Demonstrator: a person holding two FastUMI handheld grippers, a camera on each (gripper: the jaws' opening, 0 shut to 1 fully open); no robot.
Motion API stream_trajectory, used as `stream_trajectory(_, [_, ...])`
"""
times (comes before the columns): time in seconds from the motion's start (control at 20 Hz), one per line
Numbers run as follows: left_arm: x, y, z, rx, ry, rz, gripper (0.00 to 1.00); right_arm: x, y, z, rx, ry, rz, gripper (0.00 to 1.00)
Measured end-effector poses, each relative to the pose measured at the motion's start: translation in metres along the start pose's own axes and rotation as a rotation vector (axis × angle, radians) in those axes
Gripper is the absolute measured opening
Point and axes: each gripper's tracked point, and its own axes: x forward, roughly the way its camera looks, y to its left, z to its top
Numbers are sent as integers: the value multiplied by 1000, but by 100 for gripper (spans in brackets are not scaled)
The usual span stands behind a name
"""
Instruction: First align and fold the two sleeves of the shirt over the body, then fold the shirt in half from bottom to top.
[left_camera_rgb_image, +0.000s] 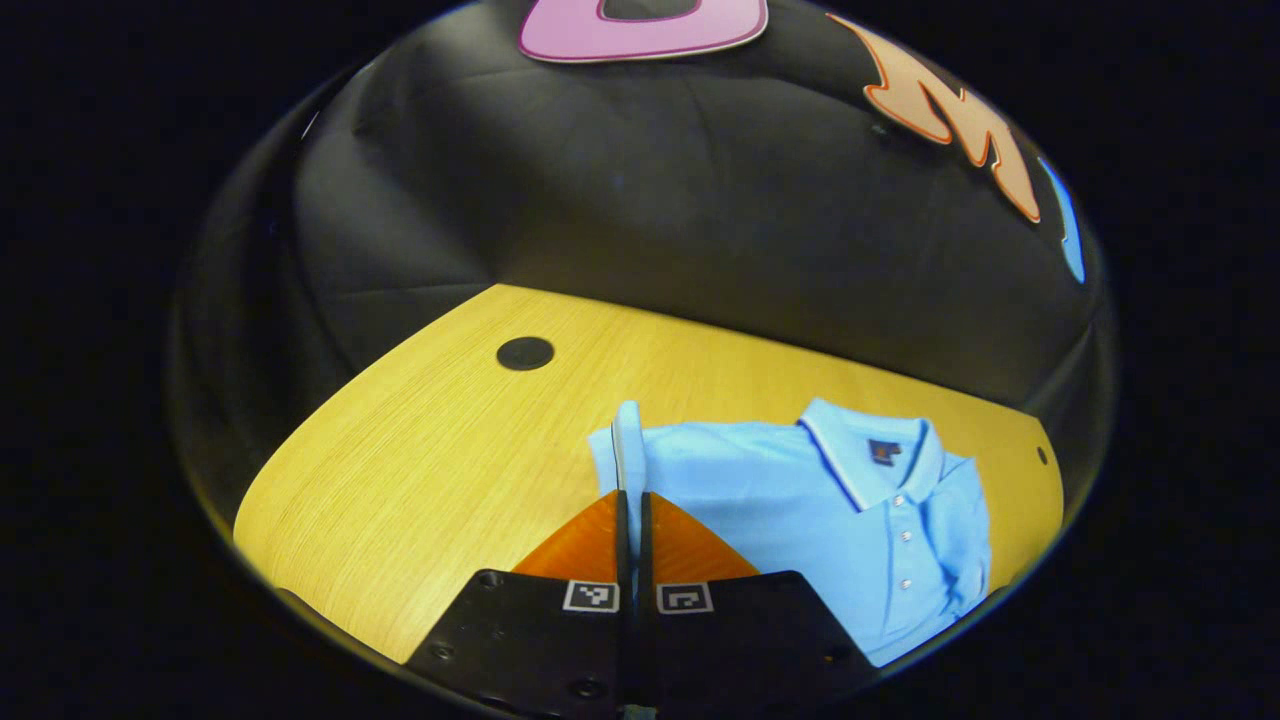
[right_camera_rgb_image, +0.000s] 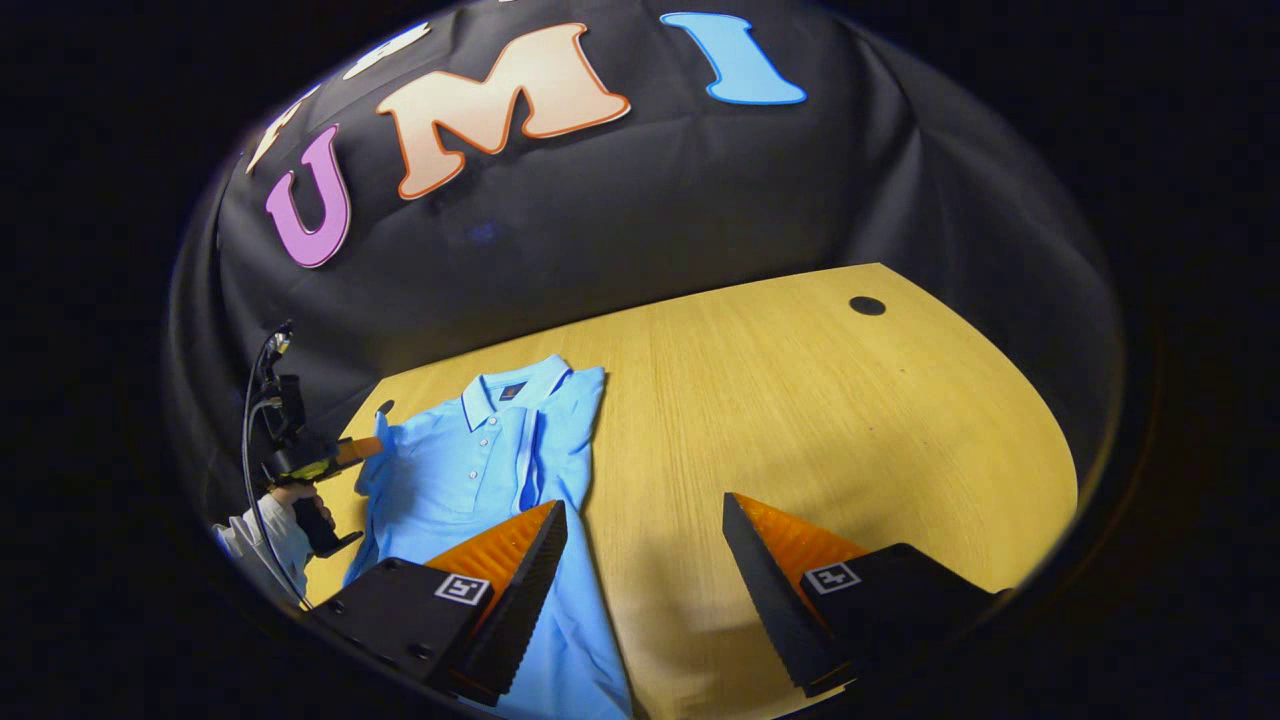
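Light-blue shirt (left_camera_rgb_image: 800, 500) lies on the table (left_camera_rgb_image: 420, 450), just ahead of my left gripper (left_camera_rgb_image: 631, 495), which is clamped on the sleeve (left_camera_rgb_image: 627, 440), prob. to fold it inward. Right gripper (right_camera_rgb_image: 640, 545) is spread, holding nothing, shirt at its left finger.

A wooden table (left_camera_rgb_image: 430, 450) spans the lower frame, a round black grommet cap (left_camera_rgb_image: 525, 353) near its upper-left edge.

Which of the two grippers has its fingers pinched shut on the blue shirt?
The left gripper: its fingers are closed on the shirt's sleeve. The right gripper hangs open, its fingers spread apart above the table.
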Motion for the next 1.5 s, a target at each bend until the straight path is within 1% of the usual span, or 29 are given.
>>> stream_trajectory(0.1, [-7,-28,9,17,-13,-49,0,-6,-5,0,16,-6,-4,98])
stream_trajectory(0.15, [-9,-40,11,25,-18,-67,0,-11,-8,-1,19,-9,-8,93])
stream_trajectory(0.2, [-11,-53,10,36,-20,-85,0,-13,-9,0,21,-13,-8,98])
stream_trajectory(0.25, [-14,-64,8,49,-15,-100,0,-14,-9,-2,20,-20,-8,98])
stream_trajectory(0.45, [-13,-105,-14,99,20,-148,0,-18,-11,-4,24,-23,-13,98])
stream_trajectory(0.7, [0,-126,-47,157,68,-172,0,-11,-10,-6,40,-23,-25,98])
stream_trajectory(0.75, [2,-132,-51,160,80,-199,0,-9,-10,-6,41,-23,-32,98])
stream_trajectory(0.8, [-1,-140,-59,150,109,-247,1,-7,-11,-6,44,-25,-39,98])
stream_trajectory(0.85, [-6,-145,-64,140,127,-293,34,-5,-8,-6,47,-28,-40,98])
stream_trajectory(0.95, [-14,-142,-58,134,92,-301,99,-5,-2,-4,47,-53,-36,98])
stream_trajectory(1.0, [-22,-137,-54,131,62,-291,93,-8,0,-1,44,-72,-39,98])
stream_trajectory(1.05, [-32,-129,-50,129,37,-276,96,-12,6,0,46,-92,-31,98])
stream_trajectory(1.1, [-47,-124,-47,133,12,-271,96,-18,15,1,40,-111,-6,98])
stream_trajectory(1.15, [-61,-114,-41,149,-22,-251,96,-24,20,0,18,-132,8,98])
stream_trajectory(1.2, [-76,-104,-37,163,-49,-235,96,-31,21,-2,-2,-135,4,98])
stream_trajectory(1.25, [-93,-99,-33,181,-73,-241,96,-41,24,-6,-9,-135,7,98])
stream_trajectory(1.3, [-110,-95,-30,203,-98,-247,96,-52,28,-3,-14,-159,8,98])
stream_trajectory(1.4, [-140,-81,-20,240,-157,-236,96,-75,33,2,-35,-205,17,98])
stream_trajectory(1.5, [-169,-70,-16,255,-193,-235,96,-91,36,-1,-67,-221,22,97])
